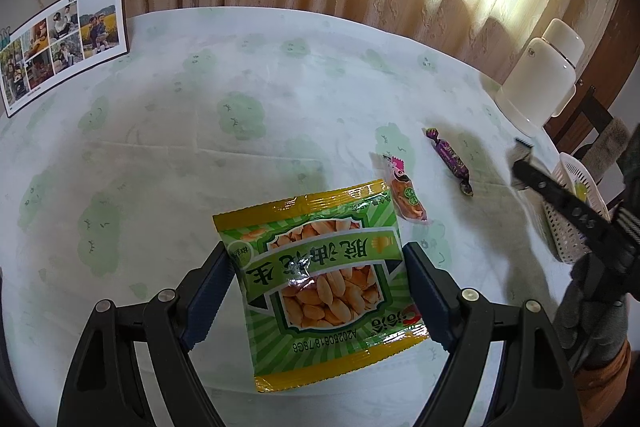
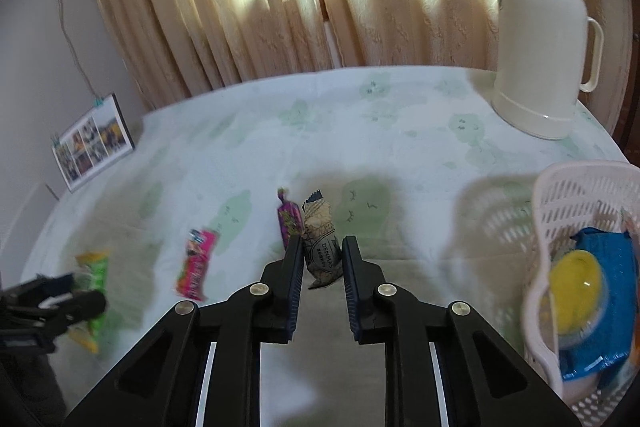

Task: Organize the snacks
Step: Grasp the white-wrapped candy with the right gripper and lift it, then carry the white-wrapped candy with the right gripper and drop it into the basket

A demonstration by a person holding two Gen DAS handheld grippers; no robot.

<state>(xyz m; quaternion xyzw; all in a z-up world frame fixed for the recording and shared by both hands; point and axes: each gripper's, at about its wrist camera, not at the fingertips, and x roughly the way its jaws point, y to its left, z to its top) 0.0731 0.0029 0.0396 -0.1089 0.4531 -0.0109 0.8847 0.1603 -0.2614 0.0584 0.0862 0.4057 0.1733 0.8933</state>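
A green and yellow peanut bag (image 1: pixel 320 275) sits between the fingers of my left gripper (image 1: pixel 316 255), whose pads press on its two side edges. The right wrist view shows the same bag (image 2: pixel 94 275) at the far left, in that left gripper (image 2: pixel 76 297). My right gripper (image 2: pixel 320 241) is shut on a beige and black snack bar (image 2: pixel 318 223) just over the tablecloth. Touching the bar's left side is a purple candy (image 2: pixel 289 219), and a pink packet (image 2: pixel 196 267) lies further left. A white plastic basket (image 2: pixel 560 187) at the right holds a blue packet (image 2: pixel 616 307) and a yellow round item (image 2: pixel 576 291).
A cream thermos jug (image 2: pixel 540 39) stands at the table's back right. A photo card (image 2: pixel 94 141) leans on the wall at the left. Curtains hang behind the table. An orange snack pack (image 1: pixel 406 197) and the purple candy (image 1: pixel 450 161) lie beyond the peanut bag.
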